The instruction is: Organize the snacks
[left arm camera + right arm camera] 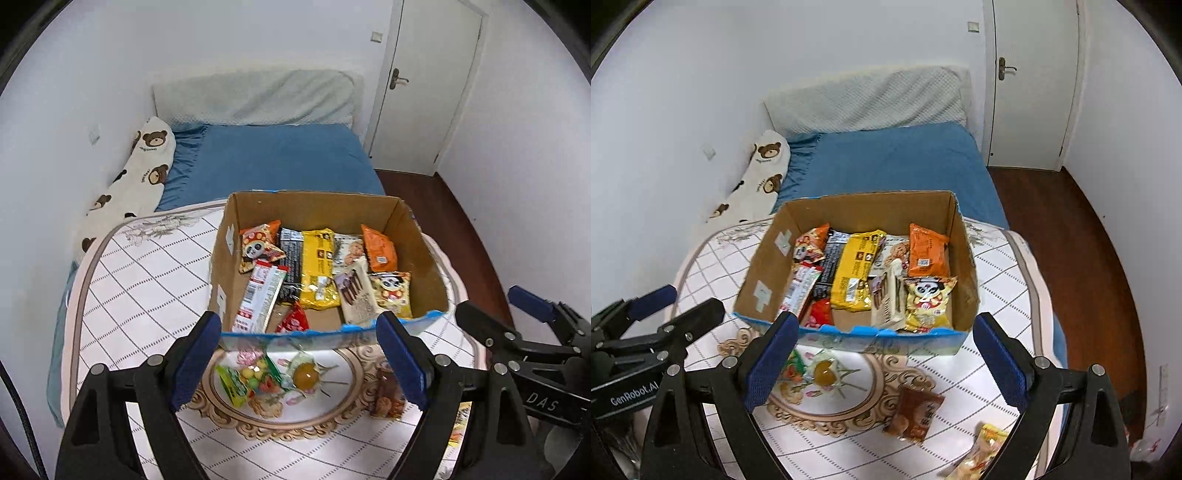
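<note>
An open cardboard box (421, 254) (761, 266) stands on a round table and holds several snack packets. In front of it lie a green candy packet (240, 380), a clear packet with an amber jelly (306, 374) (824, 373), a brown cookie packet (388, 391) (916, 410) and a yellow packet (982, 450). My left gripper (299, 362) is open and empty above the candy and jelly. My right gripper (886, 363) is open and empty just before the box's front wall.
The table's patterned cloth (147, 266) (1004, 280) ends close behind and beside the box. A blue bed (280, 158) with a bear-print pillow (140, 173) lies behind. A white door (1030, 85) and wooden floor (1071, 240) are on the right.
</note>
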